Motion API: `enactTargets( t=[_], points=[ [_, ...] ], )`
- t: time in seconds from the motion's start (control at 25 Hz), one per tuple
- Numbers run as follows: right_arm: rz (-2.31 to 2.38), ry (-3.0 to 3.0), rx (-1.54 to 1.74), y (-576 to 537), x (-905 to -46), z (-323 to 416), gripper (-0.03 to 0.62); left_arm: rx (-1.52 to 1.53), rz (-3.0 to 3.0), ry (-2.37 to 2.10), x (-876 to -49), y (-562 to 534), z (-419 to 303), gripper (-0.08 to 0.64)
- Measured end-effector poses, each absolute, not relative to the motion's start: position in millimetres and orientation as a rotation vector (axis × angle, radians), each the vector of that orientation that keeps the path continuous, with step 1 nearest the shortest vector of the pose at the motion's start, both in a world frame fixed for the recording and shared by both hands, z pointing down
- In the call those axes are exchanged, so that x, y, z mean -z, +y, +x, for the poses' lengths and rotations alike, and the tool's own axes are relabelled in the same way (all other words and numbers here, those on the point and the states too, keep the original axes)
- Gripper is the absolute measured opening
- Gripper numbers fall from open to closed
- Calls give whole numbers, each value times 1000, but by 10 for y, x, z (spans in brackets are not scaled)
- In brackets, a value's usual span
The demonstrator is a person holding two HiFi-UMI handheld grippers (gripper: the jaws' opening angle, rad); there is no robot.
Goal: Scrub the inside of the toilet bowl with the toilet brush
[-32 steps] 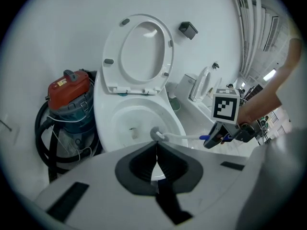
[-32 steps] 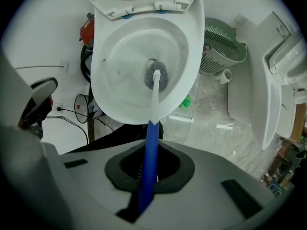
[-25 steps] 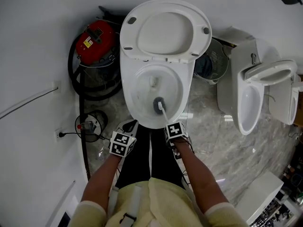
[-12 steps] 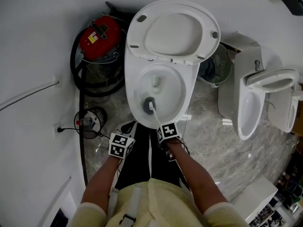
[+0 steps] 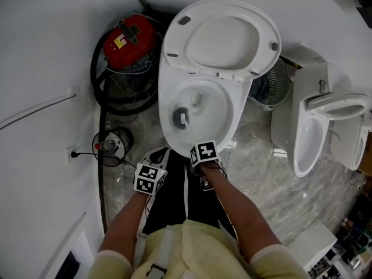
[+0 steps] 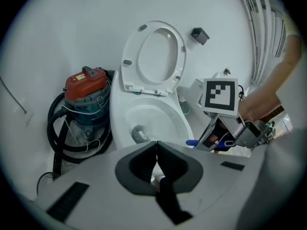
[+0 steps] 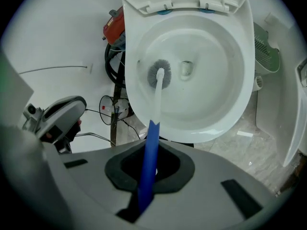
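Head view: since a second ago my right tongs [image 5: 200,159] have slid up and left, and now sit at the front rim of the white ceramic toilet bowl [image 5: 167,129]. The grey bristle head [image 5: 181,117] of the toilet brush went from front-centre of the bowl to its left inner wall. Left tongs [image 5: 149,179] barely moved, low beside my legs, clear of the bowl. White seat and lid [image 5: 224,36] are up. Red canister vacuum with black hose [image 5: 132,38] is left of the toilet, second white toilet [image 5: 311,135] on the right.

Left gripper view: left tongs fully closed, pads touching, nothing between them. Right tongs show side-on here with a stub of blue handle, which the marker cube hides overhead.

Right gripper view: right tongs clamped on the brush's blue plastic handle [image 7: 149,157], which turns white toward the head. Bristles lie against the left wall beside the drain hole [image 7: 186,70], clearer here than overhead.
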State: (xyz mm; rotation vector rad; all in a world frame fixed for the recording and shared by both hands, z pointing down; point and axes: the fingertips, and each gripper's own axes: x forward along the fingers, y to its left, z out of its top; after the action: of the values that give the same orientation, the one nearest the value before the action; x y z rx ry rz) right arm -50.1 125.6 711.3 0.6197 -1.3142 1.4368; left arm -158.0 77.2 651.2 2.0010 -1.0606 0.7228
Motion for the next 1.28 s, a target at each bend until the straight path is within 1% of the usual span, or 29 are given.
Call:
enactTargets(
  t=[0.76,1.28],
  points=[
    [679,-1376,-1379,685,-7171,-483,28,-721,2003,-1076,-6516,513,-1585,14],
    [680,-1464,-1230,488,-7066,-367,26,-724,2033,-1087,-6433,324,-1473,14]
  ],
)
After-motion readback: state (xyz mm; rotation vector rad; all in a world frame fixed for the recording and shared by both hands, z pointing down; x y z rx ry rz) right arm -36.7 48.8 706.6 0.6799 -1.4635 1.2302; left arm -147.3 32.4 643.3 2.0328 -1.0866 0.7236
